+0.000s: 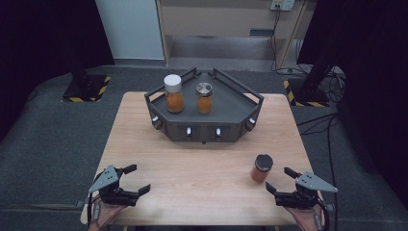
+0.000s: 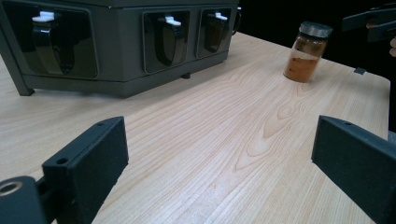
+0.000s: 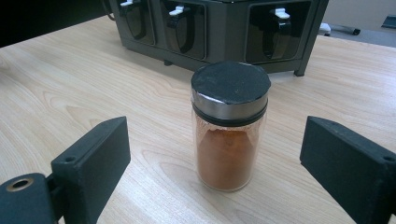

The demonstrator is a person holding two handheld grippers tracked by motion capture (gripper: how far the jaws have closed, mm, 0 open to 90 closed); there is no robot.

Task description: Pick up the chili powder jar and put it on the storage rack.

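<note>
A glass jar of orange powder with a black lid (image 1: 261, 168) (image 2: 307, 52) (image 3: 229, 126) stands upright on the wooden table (image 1: 192, 163), near its front right. My right gripper (image 1: 283, 179) (image 3: 215, 163) is open just in front of it, jaws wide on either side, not touching. My left gripper (image 1: 133, 179) (image 2: 219, 163) is open at the front left over bare wood, holding nothing. On the dark grey rack (image 1: 231, 113) at the back stand a white-lidded jar (image 1: 173, 94) and a metal-lidded jar (image 1: 204, 97), both holding orange powder.
The rack's front faces carry dark recesses with white knobs (image 1: 188, 131) (image 2: 170, 21) (image 3: 281, 13). Two stand bases with yellow-black stripes (image 1: 86, 88) sit on the grey floor beyond the table. Cables (image 1: 332, 125) trail at the right.
</note>
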